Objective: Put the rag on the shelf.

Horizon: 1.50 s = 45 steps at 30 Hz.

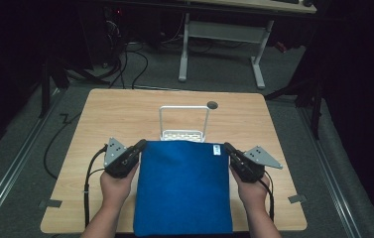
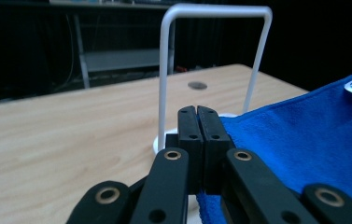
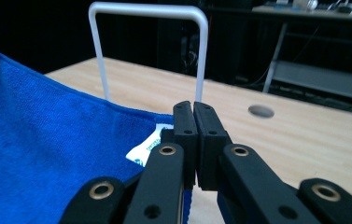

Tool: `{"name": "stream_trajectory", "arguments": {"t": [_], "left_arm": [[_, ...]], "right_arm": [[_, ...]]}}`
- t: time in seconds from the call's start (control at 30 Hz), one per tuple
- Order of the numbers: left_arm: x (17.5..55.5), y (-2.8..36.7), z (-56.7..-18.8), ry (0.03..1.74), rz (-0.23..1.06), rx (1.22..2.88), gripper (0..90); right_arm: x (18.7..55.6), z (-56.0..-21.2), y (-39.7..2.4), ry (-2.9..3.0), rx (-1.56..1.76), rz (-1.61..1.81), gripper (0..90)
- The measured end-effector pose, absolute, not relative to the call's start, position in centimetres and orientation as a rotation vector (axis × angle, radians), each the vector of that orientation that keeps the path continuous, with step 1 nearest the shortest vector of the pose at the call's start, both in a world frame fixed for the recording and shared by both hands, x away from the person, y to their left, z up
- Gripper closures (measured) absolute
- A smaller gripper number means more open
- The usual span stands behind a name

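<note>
A blue towel (image 1: 182,188) lies spread flat on the wooden table (image 1: 125,109), reaching the near edge. Its white label (image 1: 217,149) sits at the far right corner. My left gripper (image 1: 137,147) is shut on the towel's far left corner, where blue cloth (image 2: 313,140) runs under the closed tips of that gripper (image 2: 197,112). My right gripper (image 1: 229,148) is shut on the far right corner, its tips (image 3: 192,108) closed beside the label (image 3: 148,149) and the cloth (image 3: 47,140). A white wire rack (image 1: 183,108) stands upright just behind the towel's far edge.
A round hole (image 1: 212,104) is set in the table behind the rack. Tape marks (image 1: 49,203) sit near the front corners. Beyond the table stand a white-legged desk (image 1: 224,32) and floor cables (image 1: 125,59).
</note>
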<state>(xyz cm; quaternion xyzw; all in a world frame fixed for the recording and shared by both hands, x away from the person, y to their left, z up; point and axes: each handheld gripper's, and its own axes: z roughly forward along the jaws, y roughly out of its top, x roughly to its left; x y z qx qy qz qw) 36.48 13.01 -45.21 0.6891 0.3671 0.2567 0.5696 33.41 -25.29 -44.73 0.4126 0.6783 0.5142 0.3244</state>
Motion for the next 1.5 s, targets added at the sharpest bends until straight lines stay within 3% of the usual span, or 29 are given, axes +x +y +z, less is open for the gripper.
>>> {"name": "stream_trajectory", "arguments": {"t": [0.73, 1.5], "left_arm": [[36.8, 13.2, -36.2, 0.766, 0.768, 1.456, 89.6], [40.7, 12.9, -33.8, 0.77, 0.822, 1.385, 89.6]], "right_arm": [[32.7, -36.0, -25.5, 1.545, 0.932, 1.43, 89.2], [36.8, -32.7, -25.9, 1.469, 0.955, 1.447, 89.3]]}}
